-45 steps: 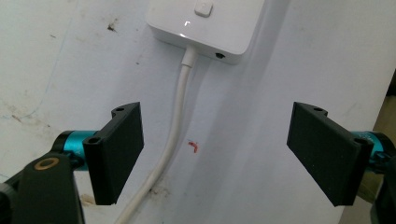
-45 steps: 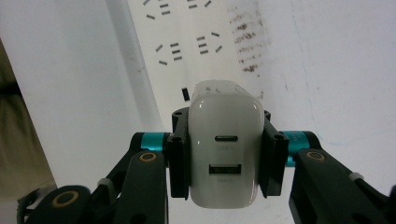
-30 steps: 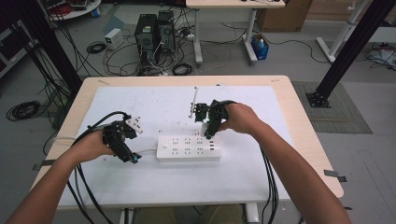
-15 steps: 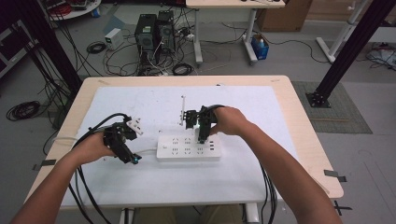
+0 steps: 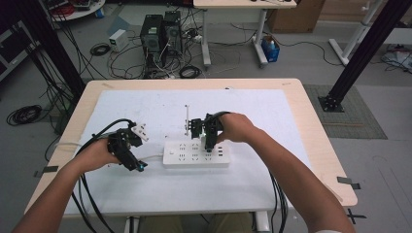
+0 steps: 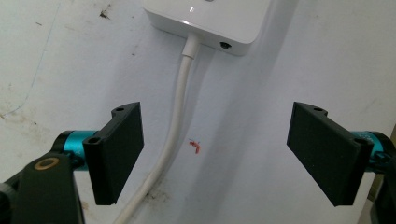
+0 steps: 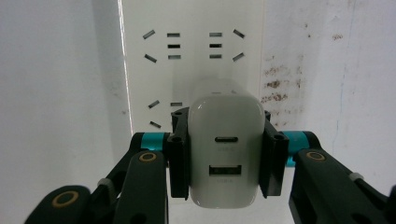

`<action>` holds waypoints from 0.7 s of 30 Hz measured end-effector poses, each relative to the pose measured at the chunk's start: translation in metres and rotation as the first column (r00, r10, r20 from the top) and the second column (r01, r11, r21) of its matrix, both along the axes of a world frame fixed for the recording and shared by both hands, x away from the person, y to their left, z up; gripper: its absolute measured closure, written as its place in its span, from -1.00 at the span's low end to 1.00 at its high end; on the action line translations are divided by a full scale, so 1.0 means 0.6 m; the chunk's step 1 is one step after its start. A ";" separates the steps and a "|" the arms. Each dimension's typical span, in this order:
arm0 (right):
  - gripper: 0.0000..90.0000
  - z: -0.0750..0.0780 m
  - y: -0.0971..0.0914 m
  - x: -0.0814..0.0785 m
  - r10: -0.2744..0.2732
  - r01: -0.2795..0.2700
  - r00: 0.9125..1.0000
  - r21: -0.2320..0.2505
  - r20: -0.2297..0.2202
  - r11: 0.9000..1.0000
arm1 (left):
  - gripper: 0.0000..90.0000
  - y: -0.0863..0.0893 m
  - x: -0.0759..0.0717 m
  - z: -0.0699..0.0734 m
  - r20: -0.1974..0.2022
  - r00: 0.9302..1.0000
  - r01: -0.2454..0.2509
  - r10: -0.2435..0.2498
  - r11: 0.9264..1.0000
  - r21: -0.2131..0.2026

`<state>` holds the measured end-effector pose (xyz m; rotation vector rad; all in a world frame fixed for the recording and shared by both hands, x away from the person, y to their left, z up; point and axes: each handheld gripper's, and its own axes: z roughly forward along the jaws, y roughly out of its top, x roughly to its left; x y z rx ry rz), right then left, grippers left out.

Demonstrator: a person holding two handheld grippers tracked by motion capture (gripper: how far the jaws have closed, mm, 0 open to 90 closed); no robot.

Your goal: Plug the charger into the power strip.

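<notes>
White charger (image 7: 224, 158), clamped in right gripper (image 7: 224, 158), seemingly meets power strip (image 7: 194, 46).

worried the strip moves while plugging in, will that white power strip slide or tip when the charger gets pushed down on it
The long flat white plastic power strip lies low on the white table cover, so tipping seems unlikely. It may slide a little: its smooth casing sits loose, and its thin white cord looks floppy and offers no anchor. The open left gripper isn't steadying it.

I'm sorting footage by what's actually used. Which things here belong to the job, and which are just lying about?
In the job:
- white charger, clamped in the right gripper
- power strip
- left gripper, open beside its cord

Lying about:
- computer towers
- floor cables
</notes>
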<state>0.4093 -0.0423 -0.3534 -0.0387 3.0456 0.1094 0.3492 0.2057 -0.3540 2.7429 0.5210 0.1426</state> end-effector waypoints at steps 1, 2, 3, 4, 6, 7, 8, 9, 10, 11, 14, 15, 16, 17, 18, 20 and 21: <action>0.39 0.000 0.001 -0.001 -0.004 0.004 1.000 -0.006 0.005 1.000 | -0.58 0.000 0.000 0.000 -0.002 1.000 -0.003 0.003 1.000 -0.002; 0.39 0.000 0.003 -0.001 -0.010 0.010 1.000 -0.012 0.004 1.000 | -0.58 0.000 0.000 -0.001 -0.002 1.000 -0.003 0.003 1.000 -0.003; 0.39 0.000 0.005 -0.002 -0.020 0.020 1.000 -0.022 0.006 1.000 | -0.58 0.000 -0.001 -0.001 -0.002 1.000 -0.004 0.004 1.000 -0.004; 0.39 -0.001 0.007 -0.002 -0.017 0.017 1.000 -0.024 0.011 1.000 | -0.58 0.000 -0.001 -0.001 -0.001 1.000 -0.004 0.004 1.000 -0.006; 0.39 0.000 0.011 -0.002 -0.027 0.028 1.000 -0.042 0.008 0.999 | -0.58 0.001 -0.003 -0.001 0.000 1.000 -0.003 0.003 1.000 -0.003; 0.39 -0.001 0.013 -0.002 -0.024 0.024 1.000 -0.045 0.011 0.999 | -0.58 0.002 -0.004 0.000 0.002 1.000 -0.001 0.001 1.000 0.002; 0.39 -0.002 0.014 -0.004 -0.019 0.020 1.000 -0.049 0.016 0.999 | -0.58 0.003 -0.005 0.000 0.001 1.000 -0.002 0.002 1.000 -0.002; 0.39 -0.002 0.015 -0.005 -0.016 0.017 1.000 -0.052 0.018 0.999 | -0.58 0.004 -0.006 0.000 0.000 1.000 -0.007 0.007 1.000 -0.004; 0.39 -0.003 0.016 -0.005 -0.015 0.017 1.000 -0.056 0.021 0.998 | -0.58 0.005 -0.006 0.000 0.001 1.000 -0.009 0.009 1.000 -0.008; 0.39 -0.004 0.016 -0.005 -0.011 0.012 1.000 -0.062 0.020 0.998 | -0.58 0.007 -0.006 0.001 0.000 1.000 -0.013 0.013 1.000 -0.007; 0.39 -0.015 0.018 -0.005 -0.008 0.010 1.000 -0.088 0.023 0.996 | -0.58 0.011 -0.007 0.001 0.003 1.000 -0.016 0.016 1.000 -0.008; 0.39 -0.014 0.017 -0.004 -0.022 0.023 1.000 -0.088 0.013 0.996 | -0.58 0.012 -0.007 0.001 0.001 1.000 -0.013 0.013 1.000 -0.006; 0.39 -0.014 0.017 -0.004 -0.022 0.024 1.000 -0.090 0.015 0.996 | -0.58 0.013 -0.006 0.001 0.000 1.000 -0.015 0.015 1.000 0.000; 0.39 -0.016 0.018 -0.003 -0.016 0.017 1.000 -0.090 0.016 0.996 | -0.58 0.014 -0.005 0.000 -0.003 1.000 -0.014 0.014 1.000 -0.001; 0.39 -0.015 0.019 -0.003 -0.010 0.011 1.000 -0.097 0.016 0.995 | -0.58 0.014 -0.005 0.000 -0.002 1.000 -0.020 0.020 1.000 -0.002; 0.39 -0.016 0.017 -0.001 -0.014 0.015 1.000 -0.077 0.010 0.997 | -0.58 0.014 -0.004 0.002 0.001 1.000 -0.018 0.018 1.000 -0.006; 0.39 -0.016 0.016 0.000 -0.021 0.021 1.000 -0.077 0.004 0.997 | -0.58 0.013 -0.005 0.002 0.003 1.000 -0.022 0.022 1.000 -0.010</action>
